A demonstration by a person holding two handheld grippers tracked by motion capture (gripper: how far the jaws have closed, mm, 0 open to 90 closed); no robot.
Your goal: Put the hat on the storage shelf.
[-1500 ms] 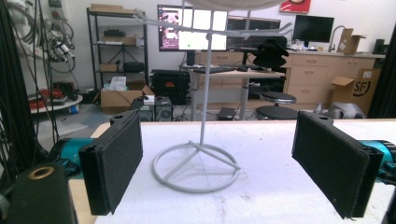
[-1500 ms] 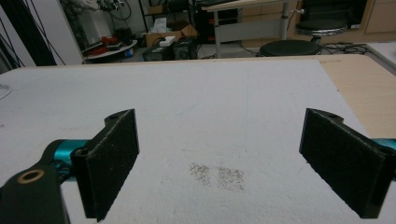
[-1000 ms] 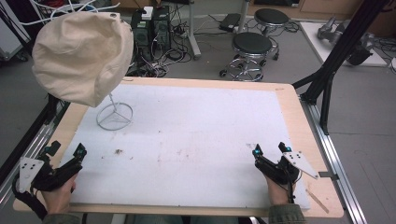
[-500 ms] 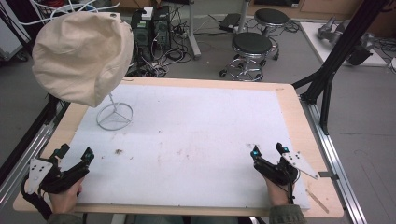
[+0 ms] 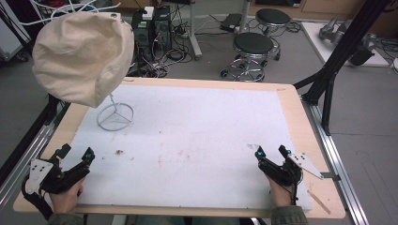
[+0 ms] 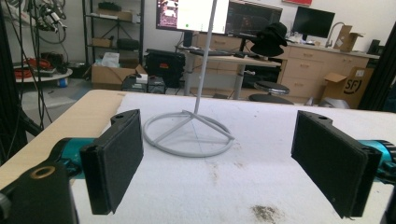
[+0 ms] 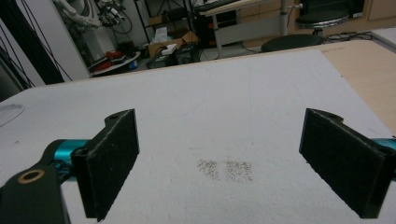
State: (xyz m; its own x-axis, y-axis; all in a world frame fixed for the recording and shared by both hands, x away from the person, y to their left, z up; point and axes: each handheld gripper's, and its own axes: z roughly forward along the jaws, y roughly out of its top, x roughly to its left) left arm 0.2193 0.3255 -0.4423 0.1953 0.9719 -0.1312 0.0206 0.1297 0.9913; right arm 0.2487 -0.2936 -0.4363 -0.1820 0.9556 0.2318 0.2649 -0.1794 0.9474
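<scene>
The left gripper (image 5: 74, 153) rests low at the near left corner of the white mat (image 5: 197, 140), jaws spread wide and empty, aimed toward the wire hat stand (image 5: 115, 116). The stand holds a cream cloth hat (image 5: 82, 56) at the mat's far left. The right gripper (image 5: 272, 152) lies near the right edge, its jaws likewise apart and empty, pointing up the mat.

The left gripper (image 5: 75, 153) moved forward and inward over the white foam mat (image 5: 197, 140), toward the white wire hat stand (image 5: 115, 116). The right gripper (image 5: 271, 152) edged slightly left.
</scene>
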